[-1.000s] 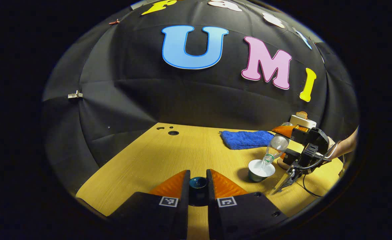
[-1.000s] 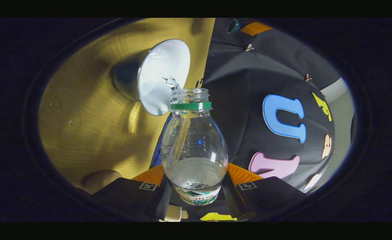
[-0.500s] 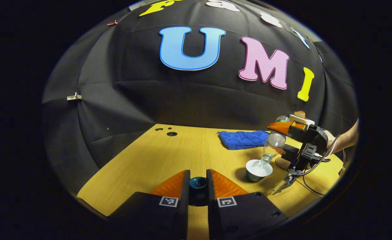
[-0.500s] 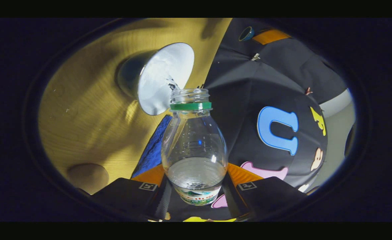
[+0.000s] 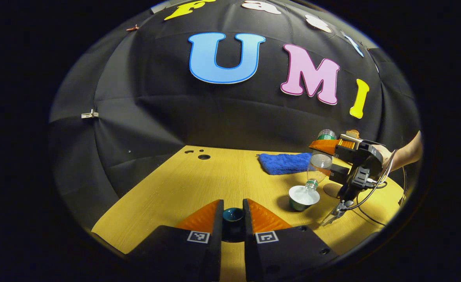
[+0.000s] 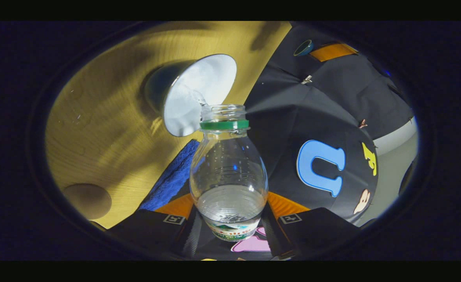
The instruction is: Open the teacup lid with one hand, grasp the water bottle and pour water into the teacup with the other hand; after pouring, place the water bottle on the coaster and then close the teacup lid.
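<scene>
My right gripper (image 6: 229, 204) is shut on the clear water bottle (image 6: 228, 168), which is tipped mouth down. The open mouth, ringed in green, hangs over the rim of the teacup (image 6: 199, 94), and a thin trickle of water meets the cup's white inside. In the left gripper view the bottle (image 5: 317, 166) slants down to the teacup (image 5: 301, 197), with the right gripper (image 5: 321, 152) and a hand behind it. My left gripper (image 5: 233, 202) is shut on the small dark teacup lid (image 5: 233, 214), held low over the table. A round brown coaster (image 5: 333, 190) lies just right of the cup, and it also shows as the coaster (image 6: 87, 200) in the right gripper view.
A folded blue cloth (image 5: 286, 163) lies at the back of the wooden table (image 5: 199, 184), behind the cup. Cables hang from the right gripper to the table's right edge. Small holes sit in the table's far left corner.
The right gripper has risen and turned, tipping the bottle steeper over the cup; the stream has thinned. The left gripper has held still with the lid.
</scene>
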A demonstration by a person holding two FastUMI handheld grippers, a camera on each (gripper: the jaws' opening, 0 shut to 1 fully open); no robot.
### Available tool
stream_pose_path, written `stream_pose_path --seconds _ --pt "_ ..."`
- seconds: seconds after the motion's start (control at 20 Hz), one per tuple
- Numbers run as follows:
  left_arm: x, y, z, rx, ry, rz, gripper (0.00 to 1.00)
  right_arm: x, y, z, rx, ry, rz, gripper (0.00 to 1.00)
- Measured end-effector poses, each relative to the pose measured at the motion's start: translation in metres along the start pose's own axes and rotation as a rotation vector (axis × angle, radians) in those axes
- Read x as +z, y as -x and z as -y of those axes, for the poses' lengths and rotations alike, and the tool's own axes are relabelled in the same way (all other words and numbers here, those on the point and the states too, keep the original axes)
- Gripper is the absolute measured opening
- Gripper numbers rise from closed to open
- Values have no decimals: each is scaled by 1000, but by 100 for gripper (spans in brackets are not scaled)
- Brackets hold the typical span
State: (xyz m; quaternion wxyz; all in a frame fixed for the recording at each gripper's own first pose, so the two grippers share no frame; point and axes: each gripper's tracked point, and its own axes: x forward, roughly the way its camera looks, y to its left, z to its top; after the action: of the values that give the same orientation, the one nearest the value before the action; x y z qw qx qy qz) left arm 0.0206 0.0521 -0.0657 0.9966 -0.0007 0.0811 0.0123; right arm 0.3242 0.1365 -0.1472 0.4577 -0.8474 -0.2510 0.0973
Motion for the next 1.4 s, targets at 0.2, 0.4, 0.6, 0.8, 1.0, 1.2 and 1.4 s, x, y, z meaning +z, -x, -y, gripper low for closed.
stream_pose_path --seconds 0.2,0.4,0.6,0.8,1.0,1.2,1.4 --pt "0 1 -1 0 -6 2 28 -1 0 3 2 15 19 72" --pt "0 1 1 -4 -7 5 28 -4 -2 3 5 19 15 72" --pt "1 1 2 -2 -2 9 28 -5 -2 3 8 12 -3 72" --pt "2 2 3 5 4 17 28 -8 0 0 26 -29 -28 72" --pt "3 2 2 24 7 25 28 -17 12 -4 71 -183 -95 72" --pt "7 3 1 50 7 33 28 -39 27 -4 140 -445 -216 72" --pt "12 6 7 53 19 41 28 -67 46 -6 213 -801 -382 72"
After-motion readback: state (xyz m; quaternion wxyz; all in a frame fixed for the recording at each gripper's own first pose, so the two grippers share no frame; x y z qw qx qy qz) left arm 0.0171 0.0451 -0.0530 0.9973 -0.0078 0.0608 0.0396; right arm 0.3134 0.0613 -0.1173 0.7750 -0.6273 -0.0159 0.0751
